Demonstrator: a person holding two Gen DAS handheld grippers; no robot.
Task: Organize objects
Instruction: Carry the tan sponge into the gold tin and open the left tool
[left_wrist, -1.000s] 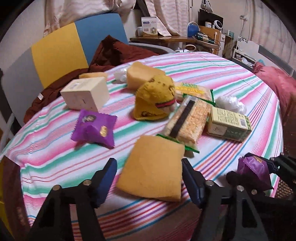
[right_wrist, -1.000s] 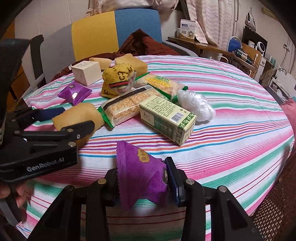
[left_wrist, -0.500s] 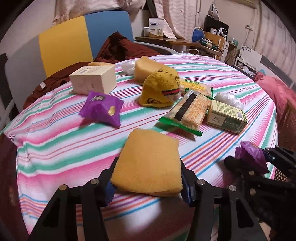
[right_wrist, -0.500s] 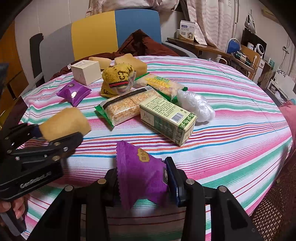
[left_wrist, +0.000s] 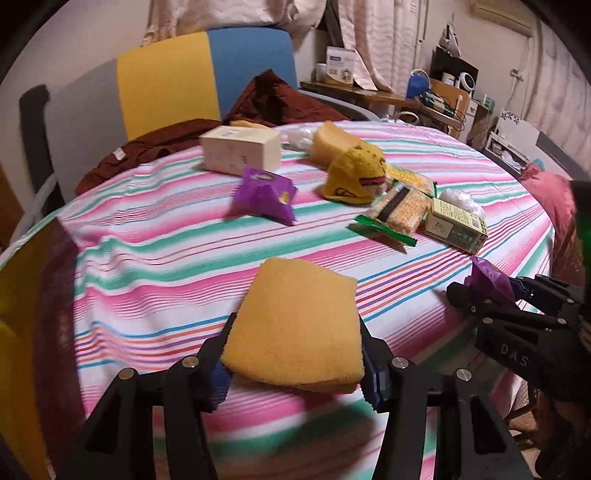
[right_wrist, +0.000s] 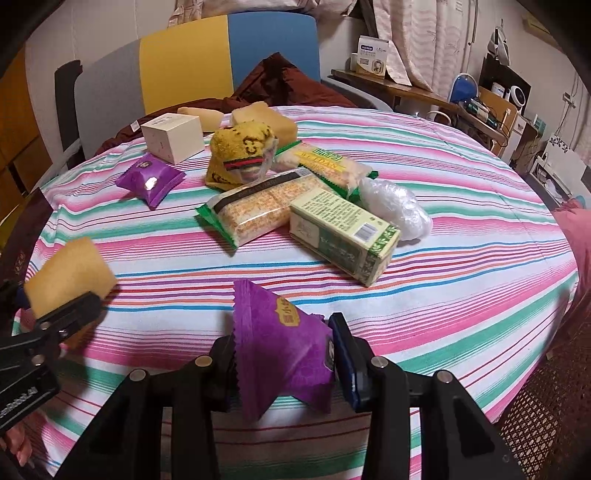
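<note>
Left gripper (left_wrist: 295, 373): clamping the yellow sponge (left_wrist: 295, 328) by its side edges, holding it clear above the table (left_wrist: 147, 258).
Sponge handling: likely light, soft, squashing under pressure; taking it across the width is suiting it.
Right gripper (right_wrist: 284, 358): pinching a purple packet (right_wrist: 280, 343) over the near table edge.
Packet handling: probably light, crinkly, slippery film; gripping mid-body.

both claws (left_wrist: 295, 369) (right_wrist: 284, 354) are black linkages with silver screws, blue pads and white lettering.
</note>
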